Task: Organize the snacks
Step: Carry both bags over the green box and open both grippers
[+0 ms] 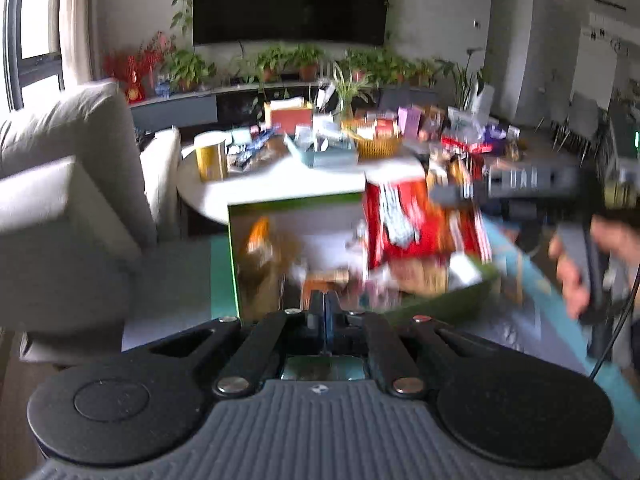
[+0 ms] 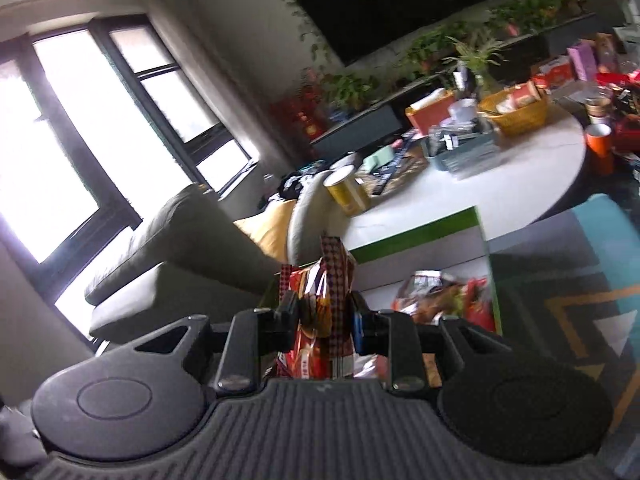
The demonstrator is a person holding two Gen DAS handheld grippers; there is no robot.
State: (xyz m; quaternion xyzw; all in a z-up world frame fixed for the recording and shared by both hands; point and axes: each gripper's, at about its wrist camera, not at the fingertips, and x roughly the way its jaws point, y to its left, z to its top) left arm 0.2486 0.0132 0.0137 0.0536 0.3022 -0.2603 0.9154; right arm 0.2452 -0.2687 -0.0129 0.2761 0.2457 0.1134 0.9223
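We record a green-rimmed white cardboard box (image 2: 452,248) on the floor just in front of the round white worktop (image 2: 500,176), open-topped, w/ mixed snack packets inside (image 2: 440,300); contents too blurred to itemise. On the worktop: a yellow woven basket (image 2: 516,114) holding small packs, a grey-blue plastic tray (image 2: 460,152) w/ items we cannot identify, and a gold cylindrical tin (image 2: 346,192) near the sofa-side edge.

Right hand-held gripper (image 2: 322,320): fingers clamped on a red-and-gold foil snack packet (image 2: 320,304), held upright above the near-left corner of the box.

Left hand-held gripper (image 1: 324,308): fingers pressed together, nothing visible between them.

Left view only: the right device seen from outside, w/ the person's hand (image 1: 576,268) on its grip, and a large red packet (image 1: 416,224) over the box. Right view only: windows, grey sofa (image 2: 192,248).
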